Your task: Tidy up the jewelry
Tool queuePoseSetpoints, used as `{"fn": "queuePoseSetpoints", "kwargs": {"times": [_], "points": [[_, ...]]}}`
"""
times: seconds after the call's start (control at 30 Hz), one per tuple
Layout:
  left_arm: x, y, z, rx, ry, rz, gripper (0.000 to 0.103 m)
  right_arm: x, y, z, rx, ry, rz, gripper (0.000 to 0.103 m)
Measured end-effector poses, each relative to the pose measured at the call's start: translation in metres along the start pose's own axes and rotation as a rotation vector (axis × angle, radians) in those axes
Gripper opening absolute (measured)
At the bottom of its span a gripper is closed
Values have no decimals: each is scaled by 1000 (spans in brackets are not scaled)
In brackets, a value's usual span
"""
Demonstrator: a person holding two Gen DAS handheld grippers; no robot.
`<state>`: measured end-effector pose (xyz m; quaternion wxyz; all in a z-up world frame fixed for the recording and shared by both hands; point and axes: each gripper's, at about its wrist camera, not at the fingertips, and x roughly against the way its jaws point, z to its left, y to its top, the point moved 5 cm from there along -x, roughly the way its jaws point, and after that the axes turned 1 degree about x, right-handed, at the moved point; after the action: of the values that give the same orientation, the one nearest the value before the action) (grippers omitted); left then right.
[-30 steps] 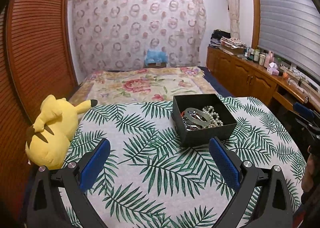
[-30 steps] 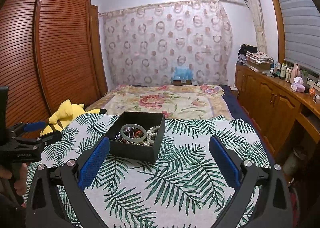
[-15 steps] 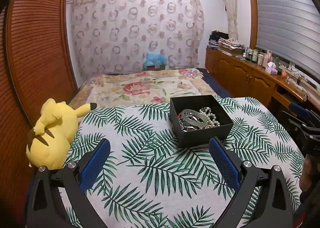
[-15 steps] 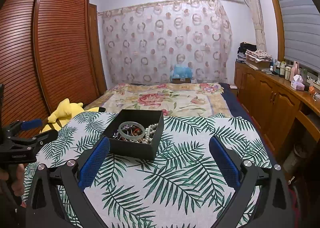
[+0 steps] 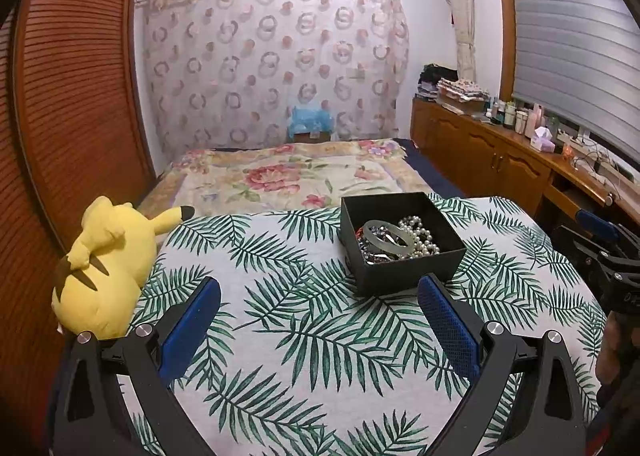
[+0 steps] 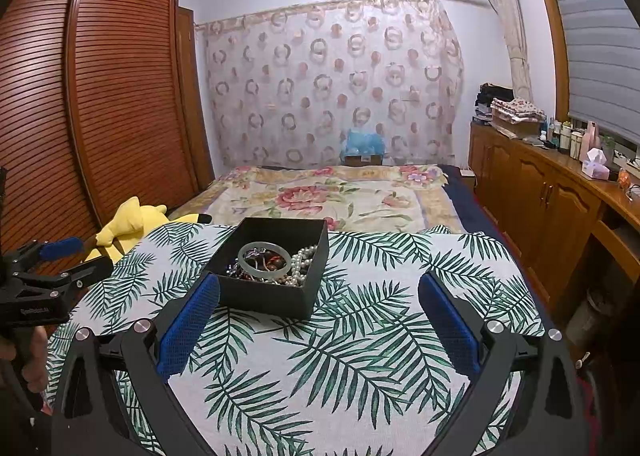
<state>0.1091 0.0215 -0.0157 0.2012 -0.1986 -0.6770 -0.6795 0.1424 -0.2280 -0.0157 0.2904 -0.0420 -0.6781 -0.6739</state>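
We see a black box (image 5: 400, 248) on the desk (image 5: 304, 336) with the palm-leaf cloth, lid off, all the jewelry piled inside: a pale bangle (image 5: 387, 242) on top, a pearl strand (image 5: 420, 234) at the right side, dark beads (image 6: 266, 261) under the bangle. It's one tangled heap — no pieces lie out on the cloth that we can see. That fits jewelry gathered into the box or jewelry waiting to be sorted out; we can't tell which.

Left claw (image 5: 316, 320) spread wide, empty, held near of the box and low over the cloth. Right claw (image 6: 318, 316) also spread, empty, with the box just far of its left finger. Both likely held back for a clear view and an easy reach — our guess. A yellow plush toy (image 5: 104, 268) sits at the left desk edge, well apart.
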Motion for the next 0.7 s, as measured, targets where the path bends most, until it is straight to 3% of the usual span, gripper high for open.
{"fn": "queuePoseSetpoints", "kwargs": {"times": [0.7], "points": [[0,-2,0,0,2,-2,95,-1,-2,-1,-2,1,2,100]]}}
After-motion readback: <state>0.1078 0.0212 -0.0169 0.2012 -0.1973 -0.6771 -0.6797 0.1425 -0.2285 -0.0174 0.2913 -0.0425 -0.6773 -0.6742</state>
